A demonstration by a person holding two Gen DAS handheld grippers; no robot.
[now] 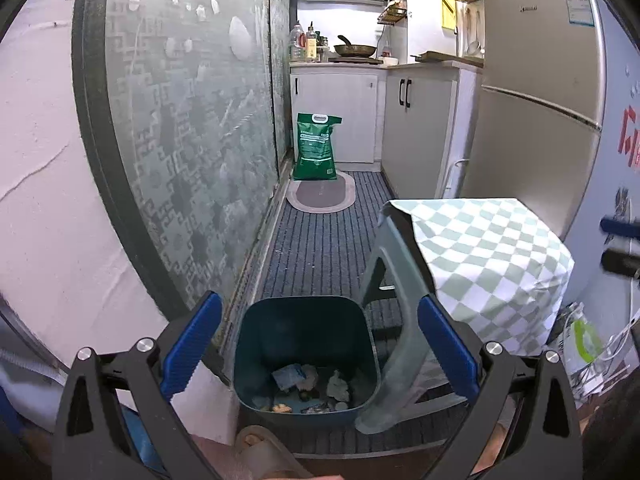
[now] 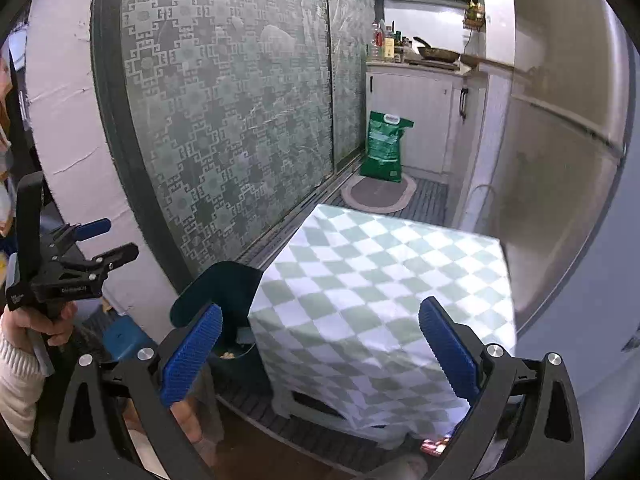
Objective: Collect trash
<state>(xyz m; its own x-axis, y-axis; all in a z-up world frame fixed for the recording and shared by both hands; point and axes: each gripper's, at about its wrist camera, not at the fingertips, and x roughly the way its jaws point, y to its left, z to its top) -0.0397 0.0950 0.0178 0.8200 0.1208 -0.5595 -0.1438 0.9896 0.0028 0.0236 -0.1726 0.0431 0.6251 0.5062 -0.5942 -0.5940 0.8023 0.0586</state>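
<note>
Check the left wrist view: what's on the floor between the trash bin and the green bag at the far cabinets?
Left wrist view: only striped carpet between trash bin and green bag, then an oval mat at the bag's foot.

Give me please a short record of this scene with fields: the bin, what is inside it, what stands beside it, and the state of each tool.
bin: dark teal trash bin on the striped floor mat, open top, no lid seen
contents: crumpled paper and small scraps on the bottom
beside bin: stool covered by a checkered cloth
left tool: open, nothing between its pads, above the bin
right tool: open, holds nothing, over the checkered cloth
background: green bag by the white cabinets
</note>
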